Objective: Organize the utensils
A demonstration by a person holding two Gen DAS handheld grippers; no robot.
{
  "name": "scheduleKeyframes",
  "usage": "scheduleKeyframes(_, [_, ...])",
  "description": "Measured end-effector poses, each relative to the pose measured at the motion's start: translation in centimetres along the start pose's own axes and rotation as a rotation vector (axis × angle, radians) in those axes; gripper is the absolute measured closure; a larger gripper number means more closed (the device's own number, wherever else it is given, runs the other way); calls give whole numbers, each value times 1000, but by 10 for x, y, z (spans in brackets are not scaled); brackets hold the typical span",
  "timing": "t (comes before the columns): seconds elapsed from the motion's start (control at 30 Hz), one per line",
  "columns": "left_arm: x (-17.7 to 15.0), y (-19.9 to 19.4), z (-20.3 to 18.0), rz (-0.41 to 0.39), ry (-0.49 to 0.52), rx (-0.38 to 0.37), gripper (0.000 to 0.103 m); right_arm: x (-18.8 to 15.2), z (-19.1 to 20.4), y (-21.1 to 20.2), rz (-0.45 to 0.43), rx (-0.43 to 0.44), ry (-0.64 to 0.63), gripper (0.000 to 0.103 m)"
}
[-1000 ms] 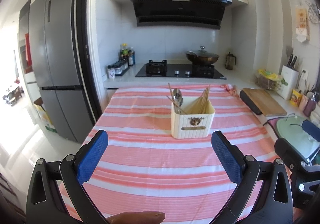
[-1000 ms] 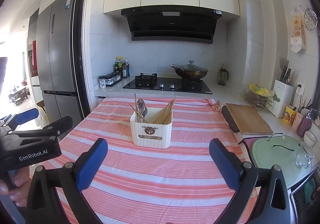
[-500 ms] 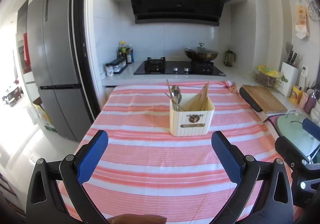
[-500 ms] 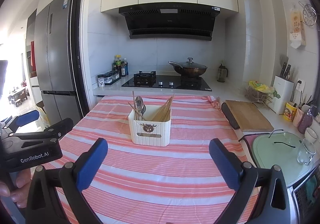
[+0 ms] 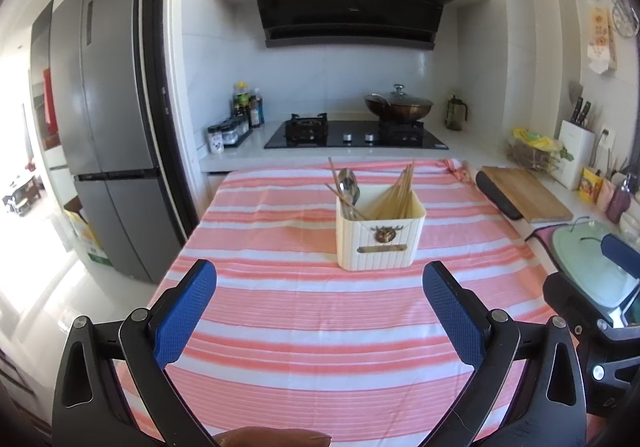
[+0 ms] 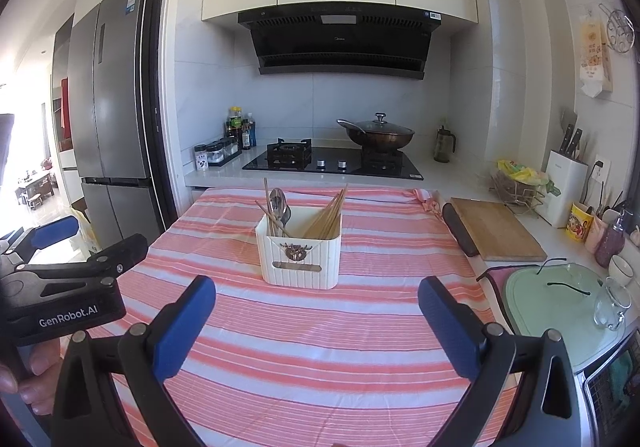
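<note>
A cream ribbed utensil holder stands mid-table on the pink striped cloth. Metal spoons and a few chopsticks sit in its left compartment. A bundle of wooden chopsticks leans in the right compartment. My left gripper is open and empty, well short of the holder. My right gripper is open and empty too, near the front of the table. The left gripper's body shows at the left of the right wrist view.
A wooden cutting board lies on the counter at right, with a glass lid, a glass cup and a knife block nearby. Beyond the table are a hob with a wok, condiment bottles and a fridge.
Both views have tilted slightly upward and drawn back a little; the holder sits lower and a touch smaller in frame. Both grippers stay open and empty.
</note>
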State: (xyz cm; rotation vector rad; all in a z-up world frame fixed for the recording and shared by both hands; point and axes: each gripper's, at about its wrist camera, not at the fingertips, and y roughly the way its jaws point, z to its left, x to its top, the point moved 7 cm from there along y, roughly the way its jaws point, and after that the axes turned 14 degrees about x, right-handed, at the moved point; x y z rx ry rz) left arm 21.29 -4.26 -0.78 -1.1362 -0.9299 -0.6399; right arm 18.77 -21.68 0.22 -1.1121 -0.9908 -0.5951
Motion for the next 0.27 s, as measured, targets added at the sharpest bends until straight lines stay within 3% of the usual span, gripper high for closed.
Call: scheduleKeyframes(0.27, [-1, 5, 2, 26, -31, 11, 0, 0, -2, 4, 8, -7, 2, 0])
